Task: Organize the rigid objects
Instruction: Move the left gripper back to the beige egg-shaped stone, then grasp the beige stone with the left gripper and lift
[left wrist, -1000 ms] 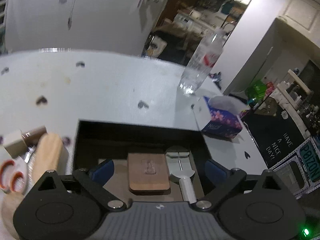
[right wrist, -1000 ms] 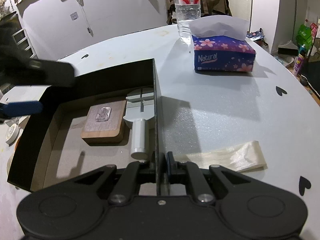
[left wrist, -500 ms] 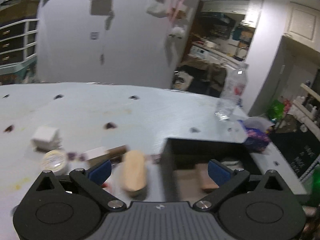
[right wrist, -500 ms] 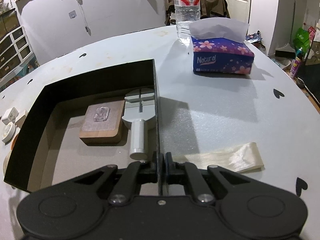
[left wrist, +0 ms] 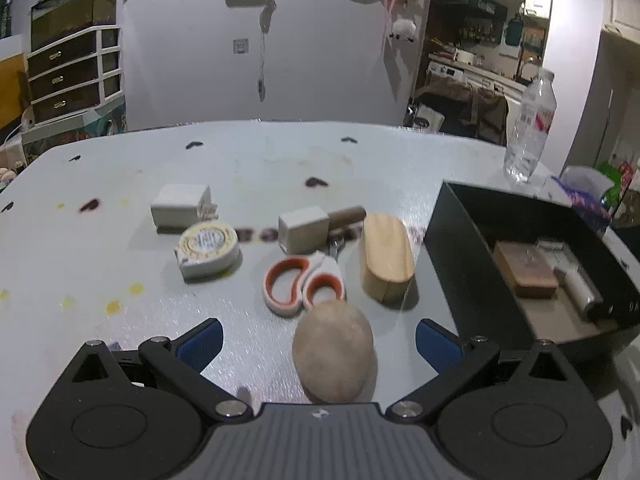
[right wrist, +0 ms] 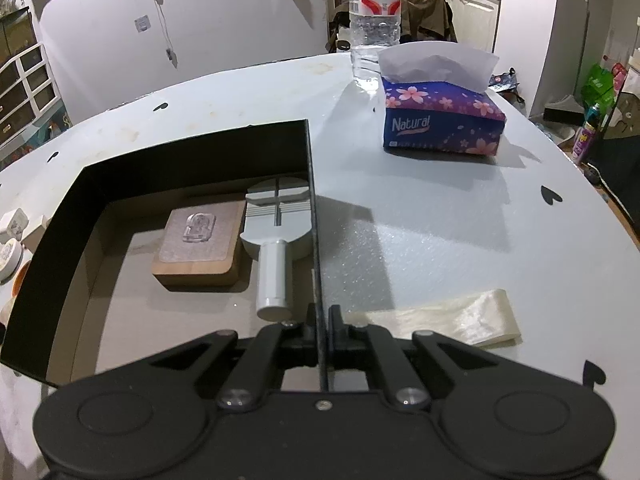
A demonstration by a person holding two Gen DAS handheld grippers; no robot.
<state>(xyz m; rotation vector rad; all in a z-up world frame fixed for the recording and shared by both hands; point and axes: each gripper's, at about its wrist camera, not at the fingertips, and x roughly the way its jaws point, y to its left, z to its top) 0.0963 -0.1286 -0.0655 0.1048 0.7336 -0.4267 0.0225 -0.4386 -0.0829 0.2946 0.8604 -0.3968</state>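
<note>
Only the left wrist view showed the loose things waiting on the table (left wrist: 280, 168): a stone (left wrist: 334, 350) lay nearest, between the spread blue pads (left wrist: 200, 342) of the left gripper (left wrist: 318, 344) without touching either. Beyond it lay scissors (left wrist: 302, 284) with orange-lined handles, a wooden block (left wrist: 386, 256) just to their right, a round tape measure (left wrist: 208, 246), and two small white boxes (left wrist: 180, 204), one behind the tape and one behind the scissors. The box (left wrist: 448, 264) stood to the right of the block, its dark wall near it, with a brown plaque (left wrist: 524, 268) and a grey tool (left wrist: 578, 288) inside.

The right wrist view showed the box's inside far more plainly: the plaque (right wrist: 200, 244) lay flat on the floor, touching the grey tool (right wrist: 276, 232), whose handle pointed toward the camera along the right wall. Only this view showed the tissue pack (right wrist: 440, 120), the water bottle (right wrist: 374, 20) behind it, and a pale strip of plastic (right wrist: 448, 316) on the table right of the box.

The left gripper was released, jaws wide, holding nothing. The right gripper (right wrist: 319, 320) was clenched on the box's thin right wall (right wrist: 314, 208), one finger inside and one outside.
</note>
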